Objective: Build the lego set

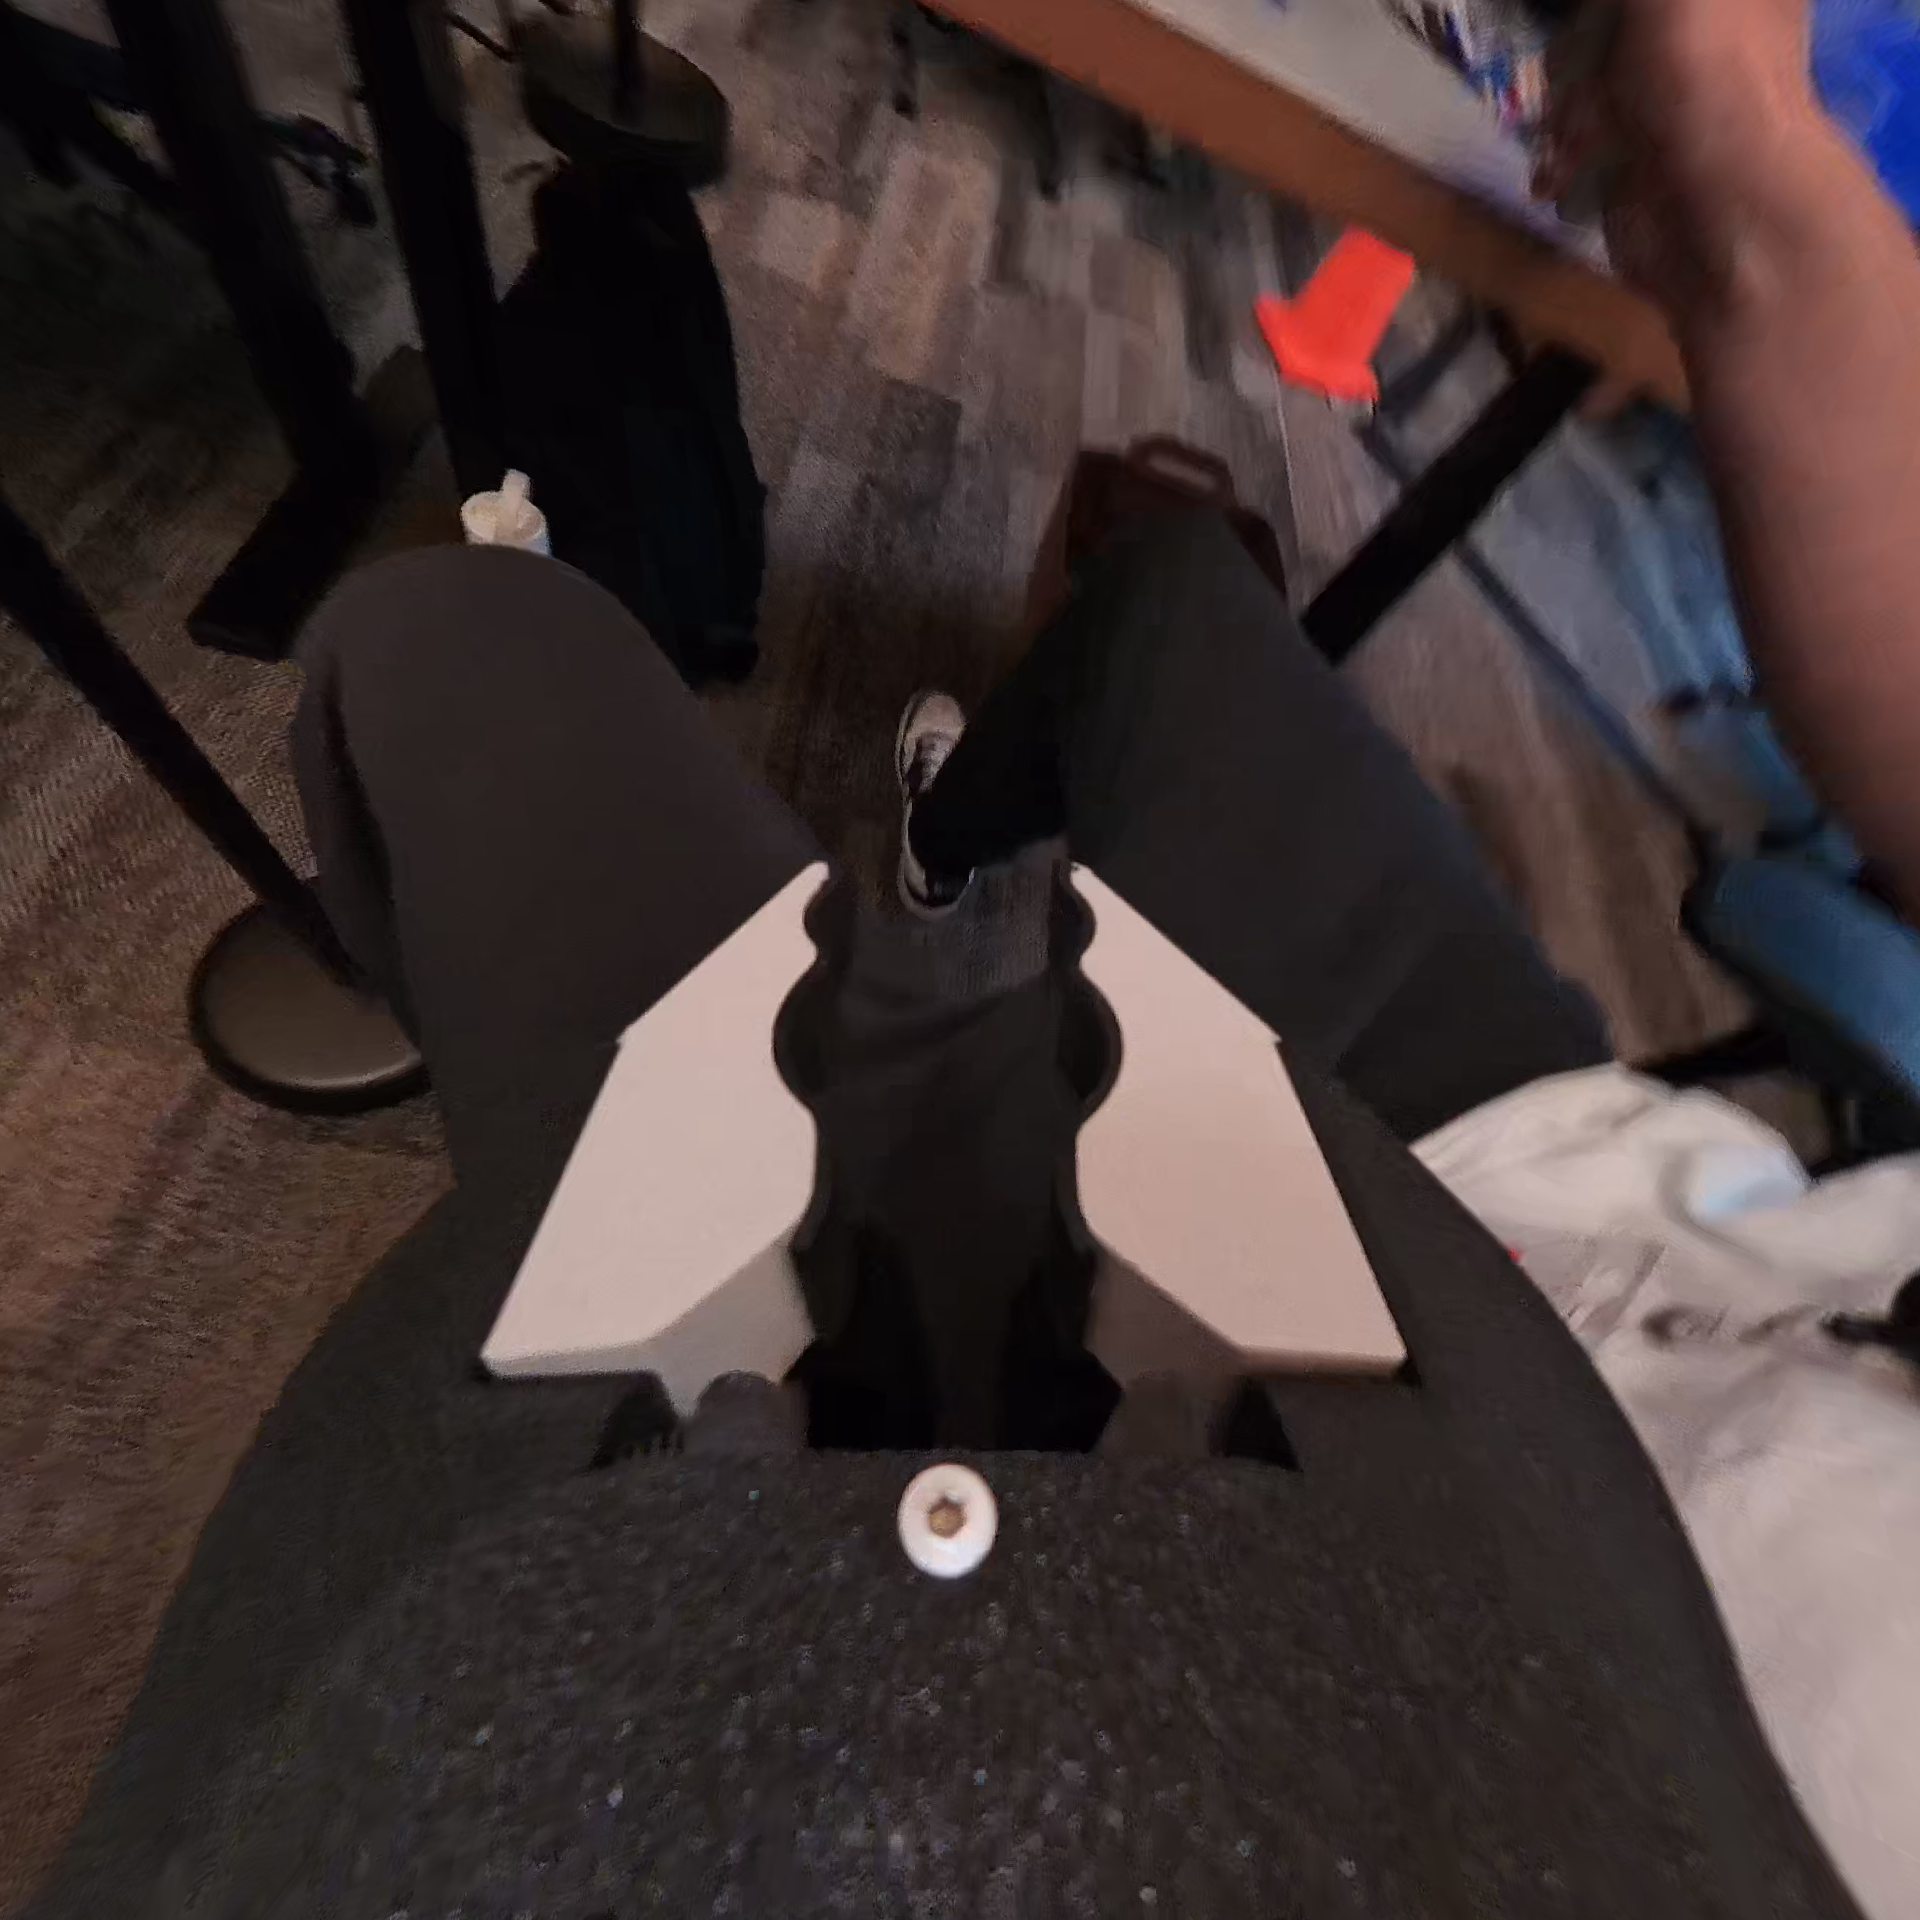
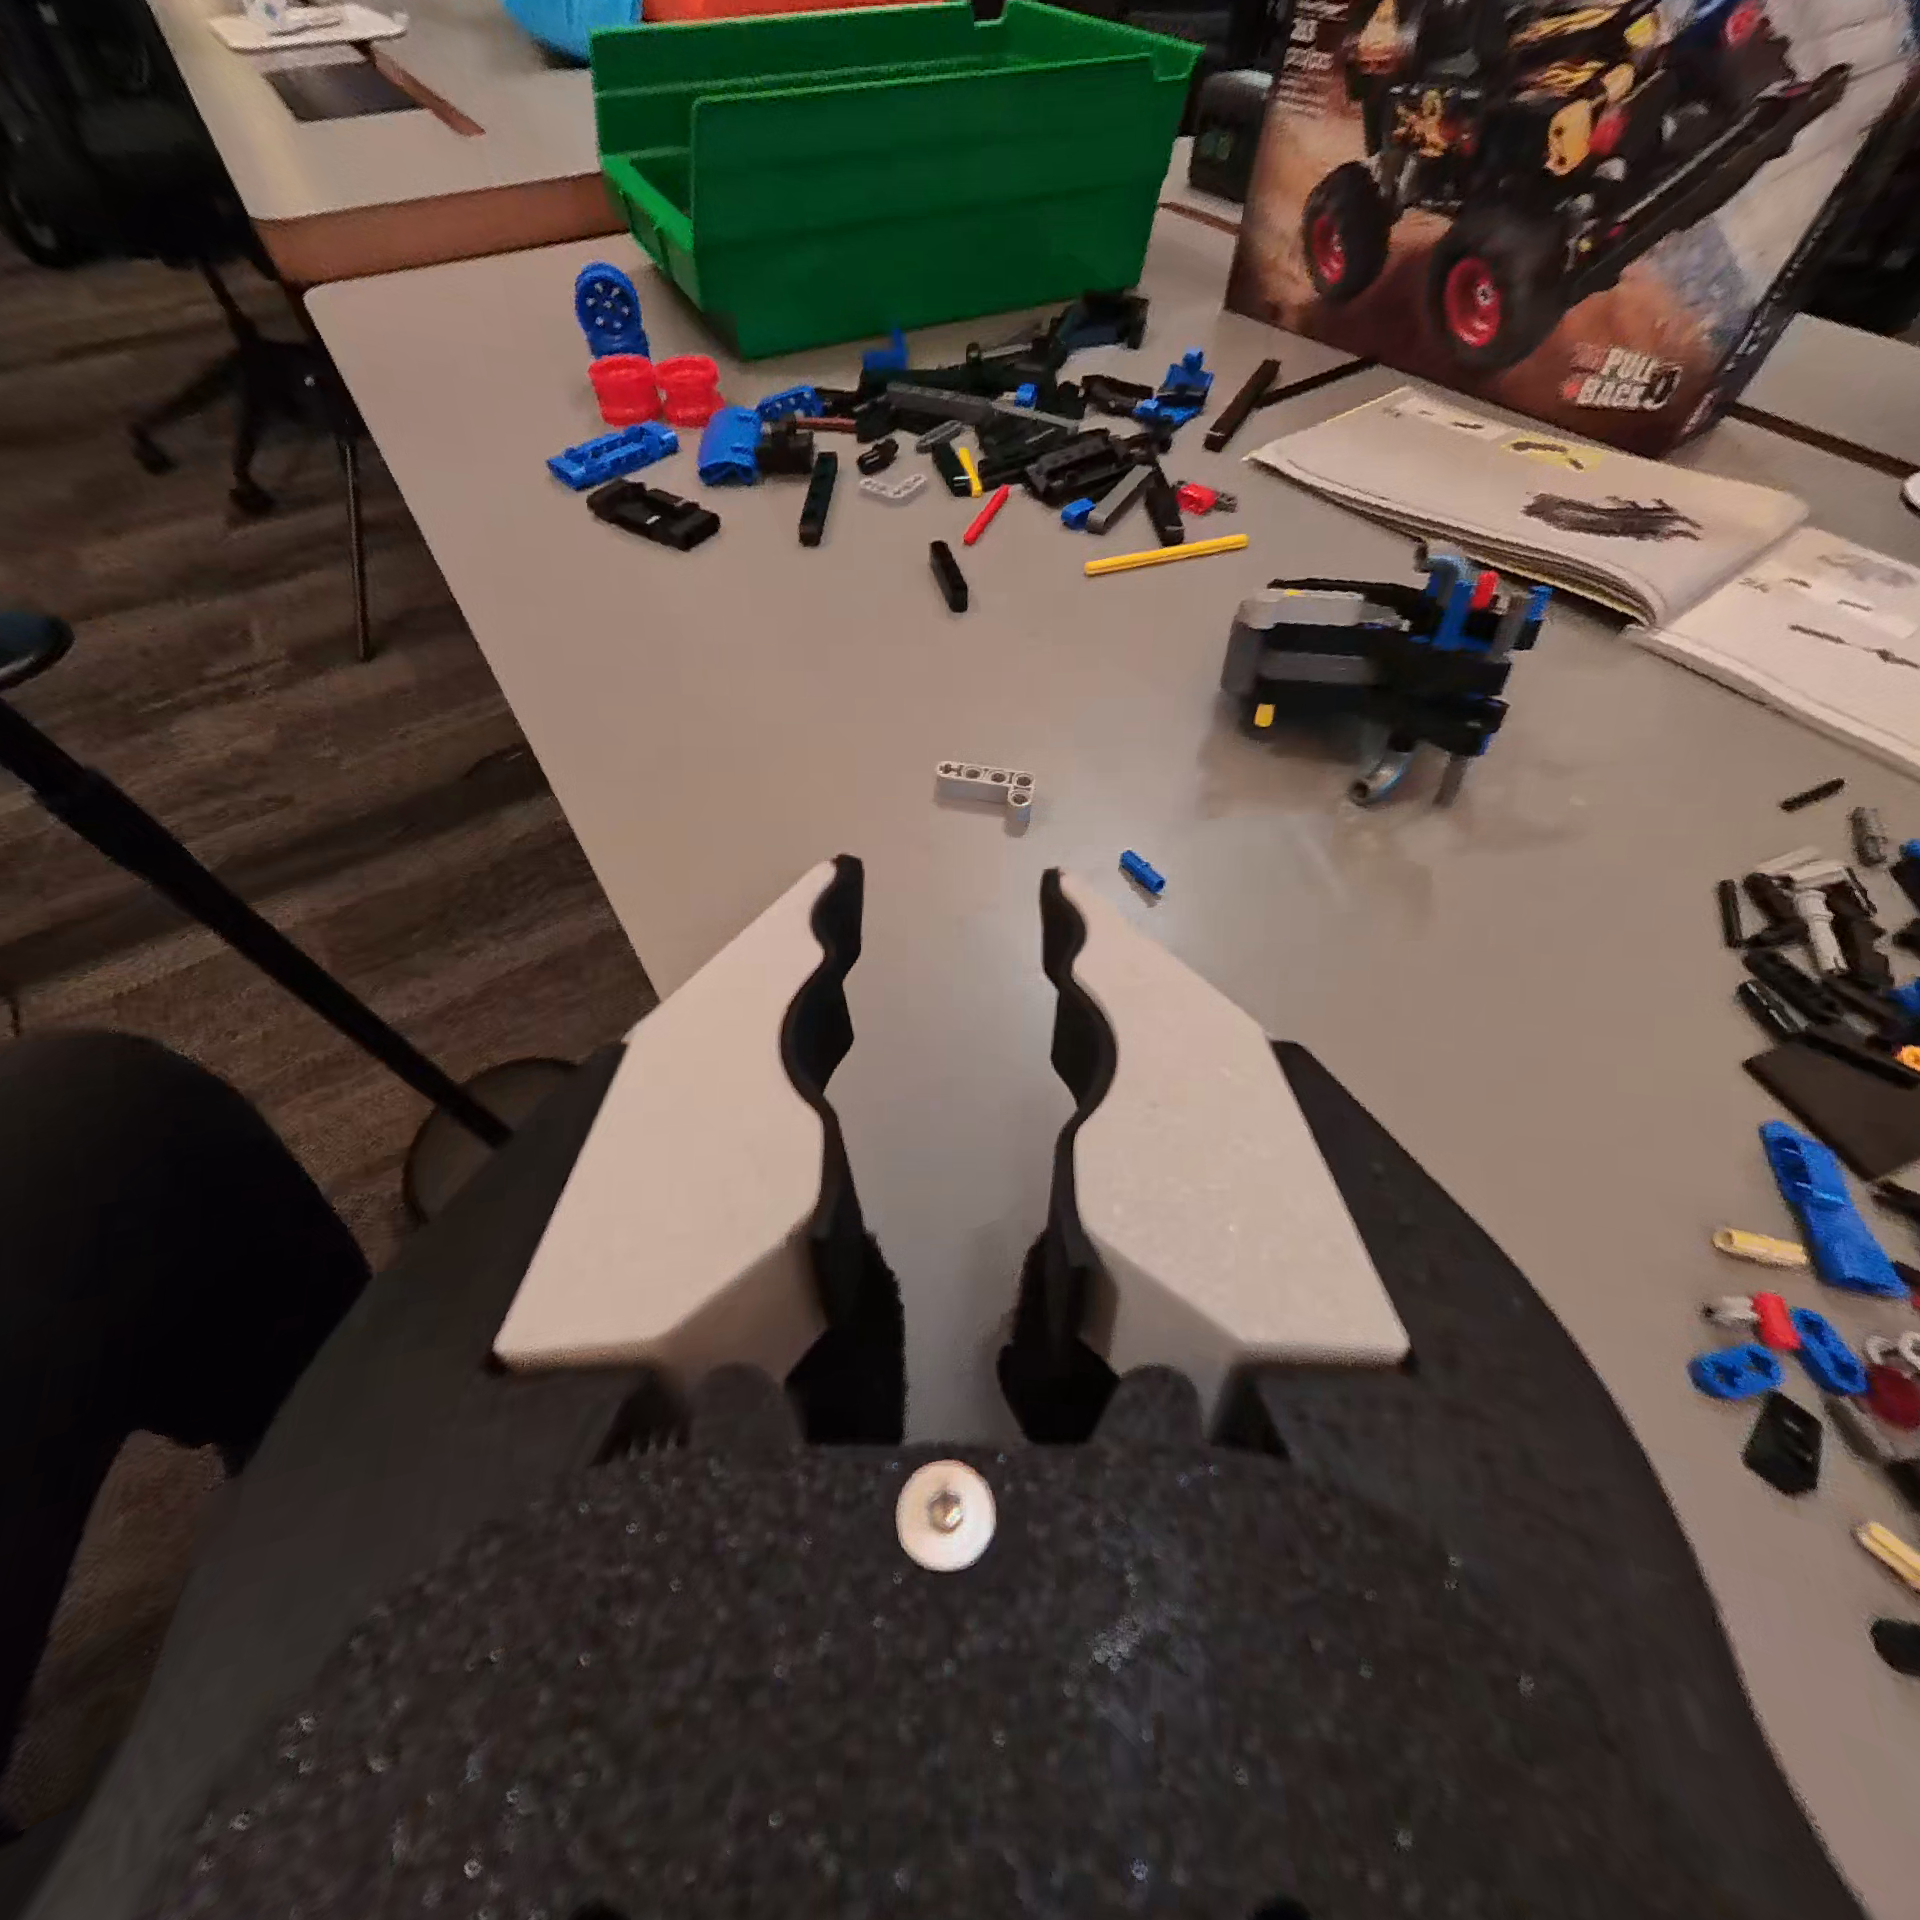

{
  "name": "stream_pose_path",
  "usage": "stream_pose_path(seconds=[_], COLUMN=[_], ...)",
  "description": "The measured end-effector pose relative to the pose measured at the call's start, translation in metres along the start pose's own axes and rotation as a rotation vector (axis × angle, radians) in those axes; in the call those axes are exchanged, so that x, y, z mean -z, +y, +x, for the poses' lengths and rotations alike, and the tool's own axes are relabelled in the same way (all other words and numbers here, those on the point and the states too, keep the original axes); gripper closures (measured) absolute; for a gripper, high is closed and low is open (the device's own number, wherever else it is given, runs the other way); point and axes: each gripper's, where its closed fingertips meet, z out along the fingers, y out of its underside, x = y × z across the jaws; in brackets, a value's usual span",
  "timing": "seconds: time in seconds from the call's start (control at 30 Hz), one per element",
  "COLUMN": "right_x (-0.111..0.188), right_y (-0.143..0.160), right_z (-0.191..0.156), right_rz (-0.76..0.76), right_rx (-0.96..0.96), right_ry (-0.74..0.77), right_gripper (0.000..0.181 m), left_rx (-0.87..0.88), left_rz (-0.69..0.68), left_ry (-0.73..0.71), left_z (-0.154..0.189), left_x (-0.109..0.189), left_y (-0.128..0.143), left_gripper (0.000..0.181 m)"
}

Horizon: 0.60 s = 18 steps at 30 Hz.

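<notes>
The right gripper hangs over the grey table, jaws apart and empty, with a grey L-shaped beam and a blue pin just ahead. The half-built model stands beyond, near the printed set box. The left gripper, jaws likewise apart and empty, points at the person's lap.

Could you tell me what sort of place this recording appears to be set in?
Probably an office or workroom: a long grey table stands on patterned carpet, with a blue office chair nearby and a green storage bin on the table.
</notes>
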Motion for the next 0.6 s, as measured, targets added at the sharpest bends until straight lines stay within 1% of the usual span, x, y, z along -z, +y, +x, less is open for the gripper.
stream_pose_path(seconds=[0.07, 0.1, 0.13, 0.23, 0.27, 0.3, 0.33, 0.4, 0.5, 0.6], right_x=[0.003, 0.005, 0.007, 0.013, 0.011, 0.008, 0.007, 0.009, 0.009, 0.004], right_y=[-0.005, -0.009, -0.013, -0.026, -0.024, -0.019, -0.015, -0.016, -0.018, -0.019], right_z=[-0.003, -0.005, -0.008, -0.026, -0.032, -0.039, -0.044, -0.046, -0.029, -0.010], right_rz=[0.025, 0.057, 0.097, 0.271, 0.261, 0.215, 0.176, 0.162, 0.157, 0.120], right_rx=[-0.049, -0.071, -0.089, -0.148, -0.140, -0.128, -0.118, -0.125, -0.083, -0.064], right_ry=[-0.032, -0.046, -0.056, -0.103, -0.117, -0.137, -0.159, -0.180, -0.123, -0.088], right_gripper=[0.147, 0.147, 0.147, 0.148, 0.148, 0.148, 0.150, 0.149, 0.150, 0.151], left_rx=[0.079, 0.086, 0.070, -0.052, -0.087, -0.109, -0.120, -0.132, -0.170, -0.196], left_rz=[0.090, 0.124, 0.137, 0.100, 0.085, 0.068, 0.053, 0.033, 0.020, 0.013], left_ry=[-0.035, -0.045, -0.040, -0.061, -0.066, -0.058, -0.044, 0.020, 0.119, 0.134], left_z=[-0.002, -0.003, -0.002, -0.008, -0.011, -0.012, -0.013, -0.011, -0.007, -0.013], left_x=[-0.006, -0.013, -0.021, -0.047, -0.056, -0.067, -0.078, -0.104, -0.148, -0.188], left_y=[-0.012, -0.019, -0.024, -0.027, -0.030, -0.034, -0.041, -0.059, -0.086, -0.100], left_gripper=[0.145, 0.145, 0.145, 0.146, 0.146, 0.147, 0.147, 0.147, 0.147, 0.147])
